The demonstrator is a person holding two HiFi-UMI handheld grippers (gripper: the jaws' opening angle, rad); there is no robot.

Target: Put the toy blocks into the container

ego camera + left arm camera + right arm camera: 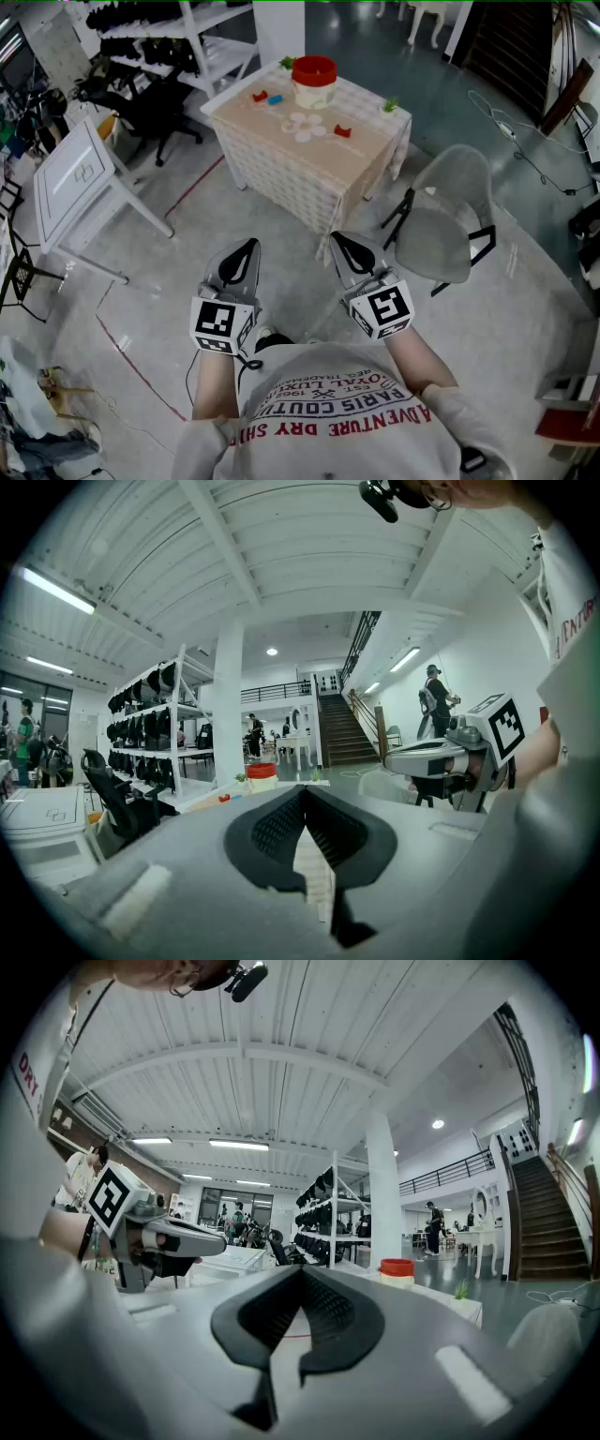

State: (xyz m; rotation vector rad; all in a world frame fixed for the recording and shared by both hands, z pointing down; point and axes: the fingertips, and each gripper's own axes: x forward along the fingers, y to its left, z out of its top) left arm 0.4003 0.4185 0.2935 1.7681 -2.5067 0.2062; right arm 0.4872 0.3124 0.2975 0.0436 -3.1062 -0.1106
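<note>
The left hand-held gripper point(242, 253) and right hand-held gripper point(343, 248) are closed and empty, held level near the body (nothing is within reach). The toy blocks point(342, 131) lie on the counter point(361, 155), around the container point(314, 82) at its far edge.

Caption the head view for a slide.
Left hand-held gripper, right hand-held gripper, both shut, face distant table holding container, toy blocks.

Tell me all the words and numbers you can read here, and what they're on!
"ADVENTURE DRY", then letters cut off: shirt, upside down in the head view.
"PARIS COUTU", cut off: same shirt.
"1965": same shirt.
Smaller shirt lines: too blurred to read.
Left cube and right cube: black-and-white patterns, no words.
Container: no print that can be read.
</note>
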